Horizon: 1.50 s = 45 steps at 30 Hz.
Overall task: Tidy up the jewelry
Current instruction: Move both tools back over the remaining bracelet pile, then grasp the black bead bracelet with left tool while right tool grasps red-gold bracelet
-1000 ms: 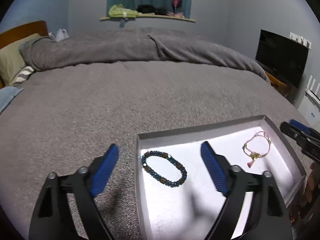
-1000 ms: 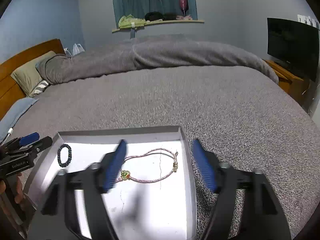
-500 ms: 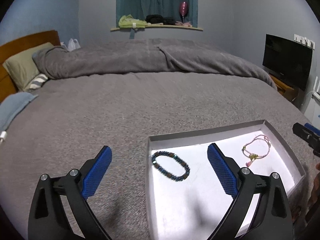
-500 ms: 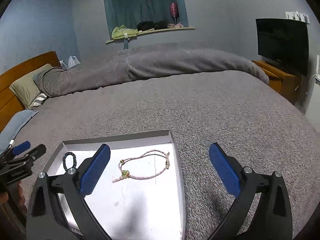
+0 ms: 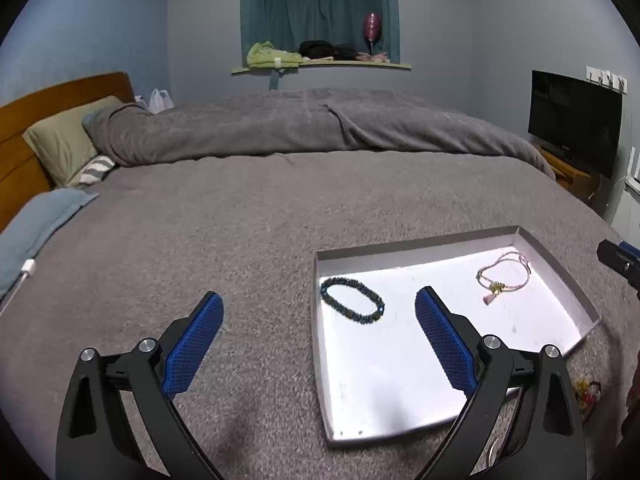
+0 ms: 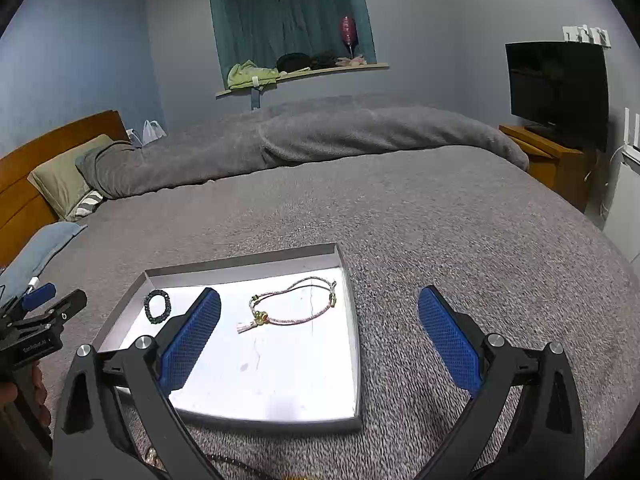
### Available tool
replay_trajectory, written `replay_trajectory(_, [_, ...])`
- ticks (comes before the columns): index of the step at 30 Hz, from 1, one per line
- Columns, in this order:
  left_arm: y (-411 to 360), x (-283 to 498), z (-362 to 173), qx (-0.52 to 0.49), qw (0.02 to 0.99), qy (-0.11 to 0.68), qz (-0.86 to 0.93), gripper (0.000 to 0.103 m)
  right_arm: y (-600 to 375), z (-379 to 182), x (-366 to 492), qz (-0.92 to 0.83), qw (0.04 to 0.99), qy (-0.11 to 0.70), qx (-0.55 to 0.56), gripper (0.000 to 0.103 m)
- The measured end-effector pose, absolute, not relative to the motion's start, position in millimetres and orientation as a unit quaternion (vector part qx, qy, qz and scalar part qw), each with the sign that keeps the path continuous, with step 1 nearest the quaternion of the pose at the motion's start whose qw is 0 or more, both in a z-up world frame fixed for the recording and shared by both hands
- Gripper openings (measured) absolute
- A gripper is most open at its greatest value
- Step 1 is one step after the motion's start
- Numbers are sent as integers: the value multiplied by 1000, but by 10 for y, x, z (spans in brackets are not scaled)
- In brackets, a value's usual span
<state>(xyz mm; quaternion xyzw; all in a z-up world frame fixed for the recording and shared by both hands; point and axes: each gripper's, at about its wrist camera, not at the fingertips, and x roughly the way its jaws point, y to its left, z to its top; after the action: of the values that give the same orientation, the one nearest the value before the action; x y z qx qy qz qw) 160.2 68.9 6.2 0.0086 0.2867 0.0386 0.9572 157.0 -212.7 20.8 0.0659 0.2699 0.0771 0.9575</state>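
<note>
Grey bedcover [image 5: 240,220]; TV [image 5: 574,120] right; tray [image 5: 416,246] unobstructed.

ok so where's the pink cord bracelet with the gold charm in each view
Left wrist view: the pink cord bracelet with the gold charm lies at right of centre, in the far right corner of the shallow white tray.
Right wrist view: it lies just left of centre, in the tray's far right part, between the open blue pads.
Shared landmark: the dark beaded bracelet lies left of it in both.
</note>
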Motion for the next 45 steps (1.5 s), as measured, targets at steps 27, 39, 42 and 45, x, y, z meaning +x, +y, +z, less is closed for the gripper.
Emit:
replay_trajectory(27, [600,601,-556,44,946,322,-21,96,-2373,-387,730,73,944,322,24,98])
replay_trajectory(39, [660,176,-683,10,942,331,-47,96,-2233,-457,399,121,938,325,9,71])
replay_trajectory(42, [650,139,-683,11,943,328,-53,96,-2129,-497,386,134,932,336,-3,47])
replay_trajectory(45, [637,120,-689,10,942,328,-68,96,-2043,-541,407,142,927,347,-9,38])
